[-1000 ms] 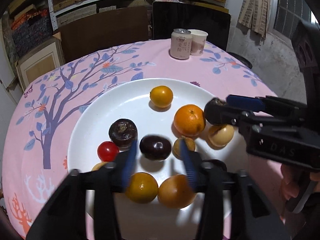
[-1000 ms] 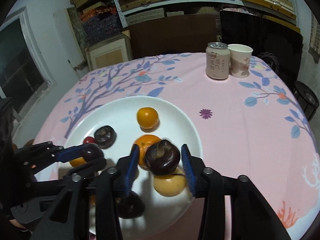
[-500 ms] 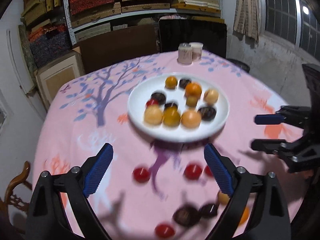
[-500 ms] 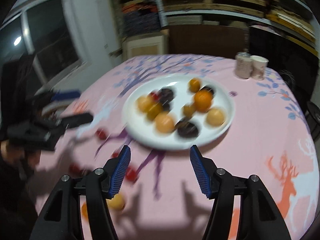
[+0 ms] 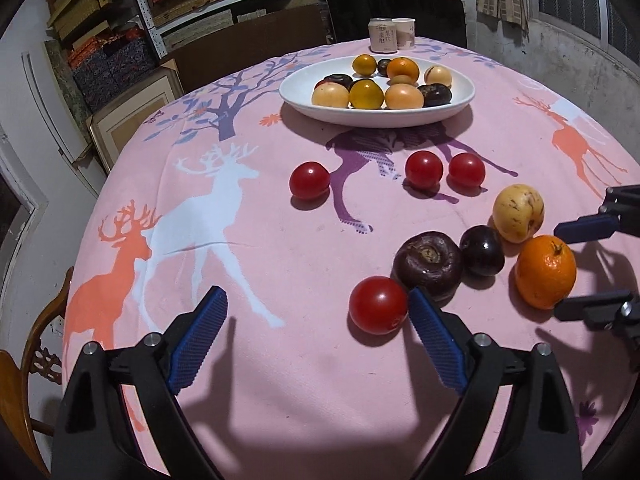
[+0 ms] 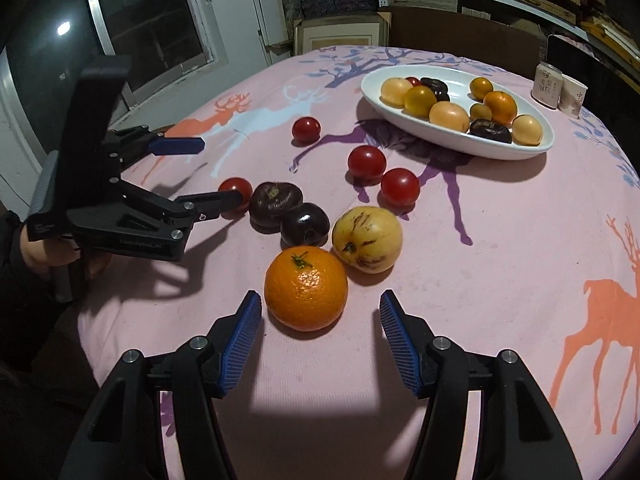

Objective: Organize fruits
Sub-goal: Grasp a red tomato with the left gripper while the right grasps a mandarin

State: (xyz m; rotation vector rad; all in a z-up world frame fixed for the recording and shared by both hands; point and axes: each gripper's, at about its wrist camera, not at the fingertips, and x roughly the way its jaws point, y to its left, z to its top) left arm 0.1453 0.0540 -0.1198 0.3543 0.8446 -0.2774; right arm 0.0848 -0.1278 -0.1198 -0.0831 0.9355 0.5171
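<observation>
- Loose fruit lies in a cluster near the table's front edge: an orange, a speckled yellow fruit touching it, a dark plum and a wrinkled dark purple fruit side by side just behind them.
- A red tomato sits at the left end of that cluster, beside the wrinkled fruit.
- Three more red tomatoes lie farther in, between the cluster and the plate, one of them off to the left by itself.
- A white plate toward the table's far edge holds yellow, orange and dark fruits packed close together.
- The right gripper is spread wide and empty, its blue pads on either side of the orange's near side, not touching it.
- The left gripper is also spread wide and holds nothing; its right pad is just beside the near tomato, and whether it touches I cannot tell.
- A pink tablecloth printed with deer and trees covers the table.
- A drink can and a paper cup stand together at the far edge behind the plate.
</observation>
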